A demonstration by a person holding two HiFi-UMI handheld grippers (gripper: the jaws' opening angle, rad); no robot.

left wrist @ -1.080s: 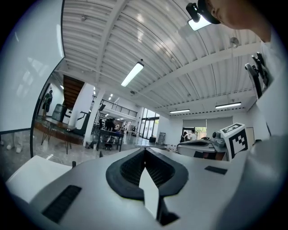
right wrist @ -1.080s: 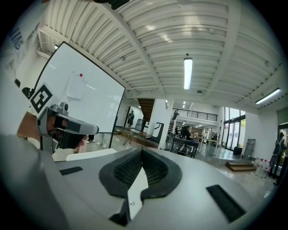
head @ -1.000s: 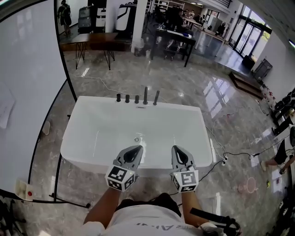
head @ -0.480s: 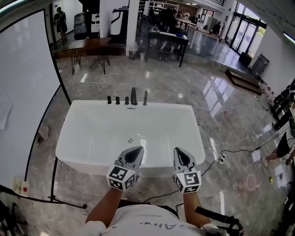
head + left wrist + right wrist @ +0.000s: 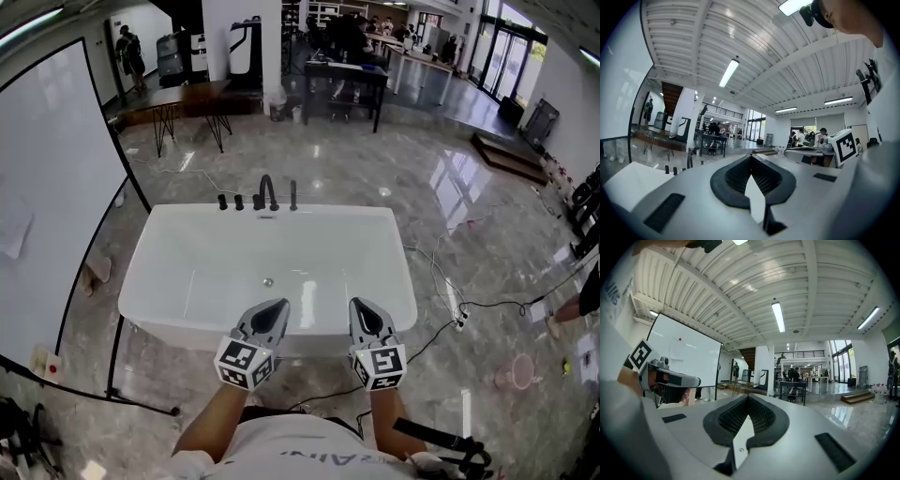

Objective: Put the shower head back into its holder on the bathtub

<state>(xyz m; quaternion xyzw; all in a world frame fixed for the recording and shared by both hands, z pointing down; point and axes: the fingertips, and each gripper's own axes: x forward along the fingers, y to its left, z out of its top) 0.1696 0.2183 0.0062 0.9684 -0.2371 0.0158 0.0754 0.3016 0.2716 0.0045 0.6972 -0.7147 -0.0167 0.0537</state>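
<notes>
Change: Over the last second the white, round-cornered freestanding bathtub and the row of dark metal fittings on its far rim have slid slightly left in the head view. Both tongs have kept the same low place in the picture, so the person is moving and carrying them along.
Bearing on task: Judged as repositioning beside the tub; nothing is being handled.
Shower head: A slim dark upright rod at the right end of that row, beside the curved dark spout, may be the shower head standing in its holder, but it is too small to confirm. None lies loose in the basin.
Left tongs: Jaws together, nothing between them, level before the near rim and touching nothing.
Right tongs: Fully closed, empty and clear of the tub.
</notes>
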